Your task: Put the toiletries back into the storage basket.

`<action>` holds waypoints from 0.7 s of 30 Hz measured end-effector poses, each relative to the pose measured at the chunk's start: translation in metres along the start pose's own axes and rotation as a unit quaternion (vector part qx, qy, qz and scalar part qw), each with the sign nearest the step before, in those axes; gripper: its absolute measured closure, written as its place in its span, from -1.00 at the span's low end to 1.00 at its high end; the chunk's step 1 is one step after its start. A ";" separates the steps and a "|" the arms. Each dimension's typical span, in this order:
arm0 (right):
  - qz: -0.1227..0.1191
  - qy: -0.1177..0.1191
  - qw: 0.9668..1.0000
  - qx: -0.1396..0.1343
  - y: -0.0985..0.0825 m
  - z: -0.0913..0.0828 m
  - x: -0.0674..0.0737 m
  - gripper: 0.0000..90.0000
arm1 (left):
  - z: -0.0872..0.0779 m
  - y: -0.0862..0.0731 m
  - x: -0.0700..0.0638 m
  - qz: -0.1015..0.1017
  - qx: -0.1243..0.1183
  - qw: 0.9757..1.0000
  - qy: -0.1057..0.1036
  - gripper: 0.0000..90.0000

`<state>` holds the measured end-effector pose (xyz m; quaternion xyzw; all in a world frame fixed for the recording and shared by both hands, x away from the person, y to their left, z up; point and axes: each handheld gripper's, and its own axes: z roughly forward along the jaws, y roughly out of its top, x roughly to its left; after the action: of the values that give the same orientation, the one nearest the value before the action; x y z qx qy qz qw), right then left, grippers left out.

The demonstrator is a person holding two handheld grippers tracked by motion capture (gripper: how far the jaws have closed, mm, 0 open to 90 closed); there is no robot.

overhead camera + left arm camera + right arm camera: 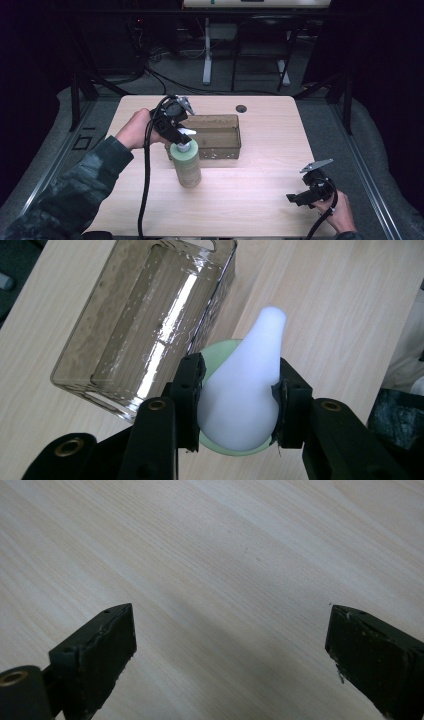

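Observation:
A pale green bottle (186,165) with a white pump head (185,136) stands upright on the wooden table, just in front of a clear smoky plastic bin (220,135). My left gripper (181,136) comes down on it from above and is shut on the white pump head (245,390); both pads press its sides, with the green bottle top (217,352) showing beneath. The bin (145,320) lies beyond the bottle in the left gripper view. My right gripper (295,198) rests low near the table's front right corner, its jaws open wide over bare wood (230,630).
The table (260,190) has a dark grommet hole (241,108) near its far edge. Behind it stand a desk's legs and cables on the floor. A black cable trails from the left gripper across the table's front left.

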<state>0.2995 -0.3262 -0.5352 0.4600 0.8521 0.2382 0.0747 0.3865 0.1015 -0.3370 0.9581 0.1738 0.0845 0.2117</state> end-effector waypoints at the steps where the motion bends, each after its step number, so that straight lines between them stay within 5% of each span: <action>1: -0.004 0.002 1.000 -0.001 0.000 0.000 0.000 -0.87 | 0.000 -0.001 0.000 -0.001 -0.001 1.000 0.001 0.38; 10: -0.003 0.007 1.000 0.005 0.000 0.002 0.001 -0.87 | 0.000 -0.003 -0.002 -0.002 -0.016 1.000 0.007 0.39; 21: -0.008 0.006 1.000 0.007 0.002 0.003 0.003 -0.87 | 0.000 0.000 0.000 0.000 -0.001 1.000 0.004 0.39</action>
<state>0.3002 -0.3224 -0.5368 0.4525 0.8577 0.2344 0.0688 0.3859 0.1018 -0.3368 0.9573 0.1749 0.0890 0.2123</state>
